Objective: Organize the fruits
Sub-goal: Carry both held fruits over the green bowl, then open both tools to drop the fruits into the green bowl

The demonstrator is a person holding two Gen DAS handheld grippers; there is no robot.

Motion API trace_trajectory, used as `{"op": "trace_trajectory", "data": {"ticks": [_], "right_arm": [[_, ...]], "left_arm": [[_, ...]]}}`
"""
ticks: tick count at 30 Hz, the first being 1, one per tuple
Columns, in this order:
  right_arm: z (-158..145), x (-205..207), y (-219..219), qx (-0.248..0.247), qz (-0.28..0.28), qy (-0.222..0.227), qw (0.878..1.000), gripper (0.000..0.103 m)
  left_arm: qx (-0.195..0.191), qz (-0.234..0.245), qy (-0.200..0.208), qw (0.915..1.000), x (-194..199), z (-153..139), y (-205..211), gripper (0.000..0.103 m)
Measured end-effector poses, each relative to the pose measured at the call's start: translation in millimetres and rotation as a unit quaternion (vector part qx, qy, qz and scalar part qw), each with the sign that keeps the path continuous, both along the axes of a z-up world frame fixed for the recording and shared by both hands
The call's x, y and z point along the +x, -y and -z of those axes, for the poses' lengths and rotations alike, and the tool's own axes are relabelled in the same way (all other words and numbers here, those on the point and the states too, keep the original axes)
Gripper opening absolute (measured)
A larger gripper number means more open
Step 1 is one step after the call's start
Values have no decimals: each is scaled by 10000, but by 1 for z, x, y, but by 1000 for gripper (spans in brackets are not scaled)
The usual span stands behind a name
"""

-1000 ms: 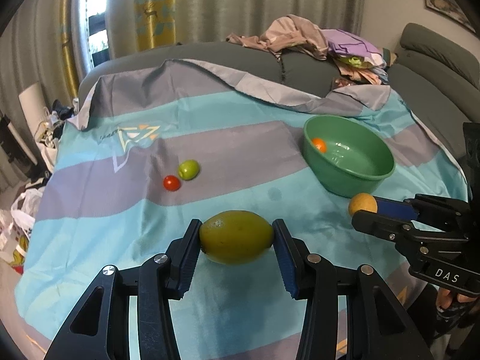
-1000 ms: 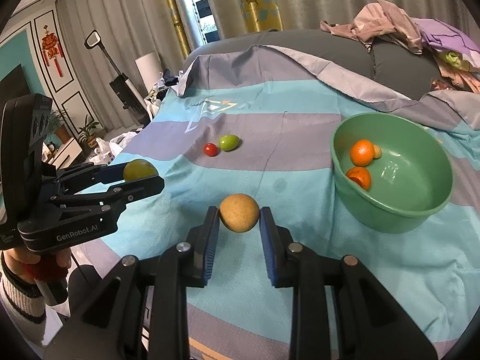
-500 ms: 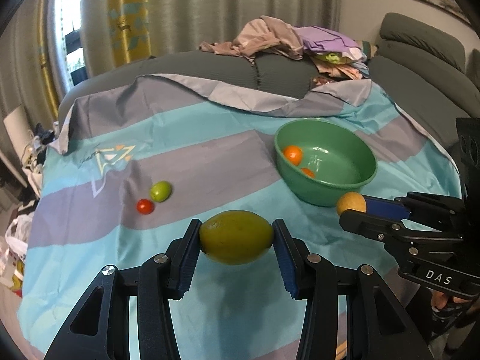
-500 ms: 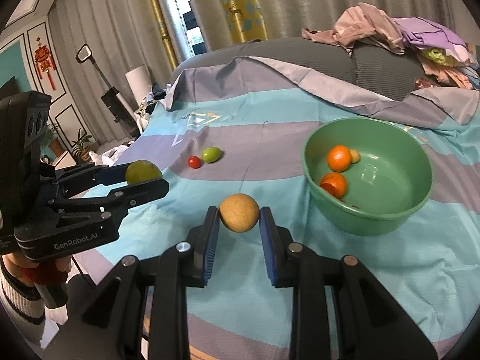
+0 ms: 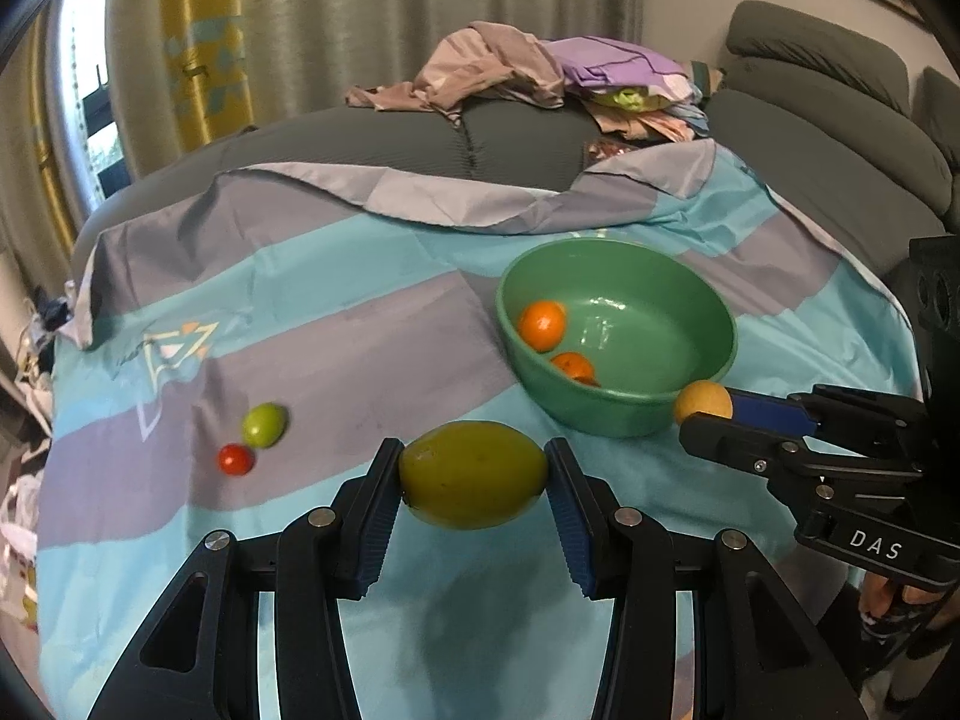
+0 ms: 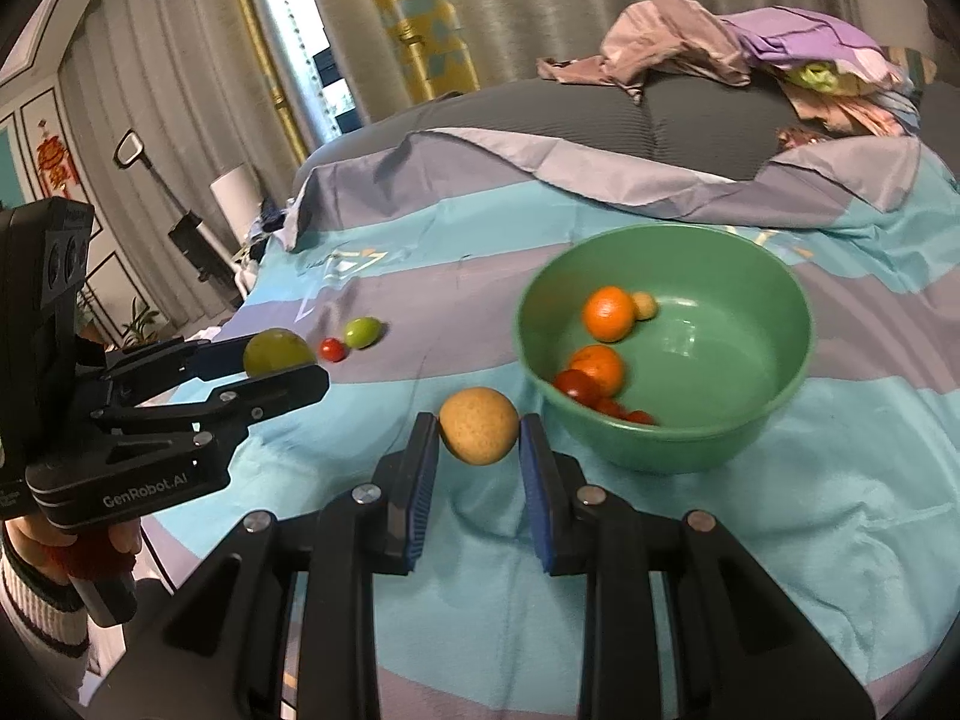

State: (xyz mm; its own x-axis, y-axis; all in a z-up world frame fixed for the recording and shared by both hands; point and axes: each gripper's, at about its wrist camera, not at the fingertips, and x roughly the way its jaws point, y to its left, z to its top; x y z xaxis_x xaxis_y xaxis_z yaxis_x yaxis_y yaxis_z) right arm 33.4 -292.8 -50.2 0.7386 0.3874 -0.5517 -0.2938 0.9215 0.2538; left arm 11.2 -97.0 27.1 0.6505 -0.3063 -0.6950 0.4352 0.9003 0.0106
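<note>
My left gripper (image 5: pixel 473 474) is shut on a yellow-green lemon (image 5: pixel 473 474), held above the striped cloth. My right gripper (image 6: pixel 479 435) is shut on a small tan round fruit (image 6: pixel 479 425), just left of the green bowl (image 6: pixel 786 294). In the left wrist view the right gripper (image 5: pixel 708 405) holds the tan fruit (image 5: pixel 702 401) beside the bowl (image 5: pixel 714 312). In the right wrist view the left gripper (image 6: pixel 282 357) carries the lemon (image 6: pixel 277 350). The bowl holds two oranges (image 6: pixel 609 313), a small tan fruit (image 6: pixel 644 304) and small red fruits (image 6: pixel 576 384). A small green fruit (image 5: pixel 263 425) and a red cherry tomato (image 5: pixel 234 459) lie on the cloth.
The blue and grey striped cloth (image 5: pixel 336 324) covers a grey sofa seat. A pile of clothes (image 5: pixel 540 72) lies on the sofa back. Curtains hang behind. A hand in a striped sleeve (image 6: pixel 36 564) holds the left gripper's handle.
Both grippers, each with its fruit, have moved toward the bowl; the bowl now appears larger and nearer the centre in both views, and more of its contents show.
</note>
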Motion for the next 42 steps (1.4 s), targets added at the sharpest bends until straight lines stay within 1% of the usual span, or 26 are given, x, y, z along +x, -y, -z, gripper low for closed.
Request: {"op": "trace_trajectory", "data": {"ticks": [8, 12, 16, 19, 30, 42], "right_arm": [[4, 12, 22, 74, 286, 9, 9996, 28], [5, 19, 32, 59, 431, 24, 9990, 28], [9, 26, 41, 69, 528, -8, 9986, 28], [12, 32, 48, 77, 595, -44, 9982, 28], [22, 45, 60, 83, 695, -145, 9974, 28], [25, 50, 62, 63, 702, -174, 9974, 28]], "left_arm": [[-99, 296, 56, 9995, 19, 2, 24, 48], [-322, 432, -85, 9985, 38, 7, 36, 48], [-440, 547, -195, 9973, 52, 12, 48, 48], [-407, 630, -211, 9970, 58, 17, 59, 48], [-38, 802, -299, 9963, 72, 38, 88, 48], [121, 856, -315, 9958, 74, 45, 94, 48]]}}
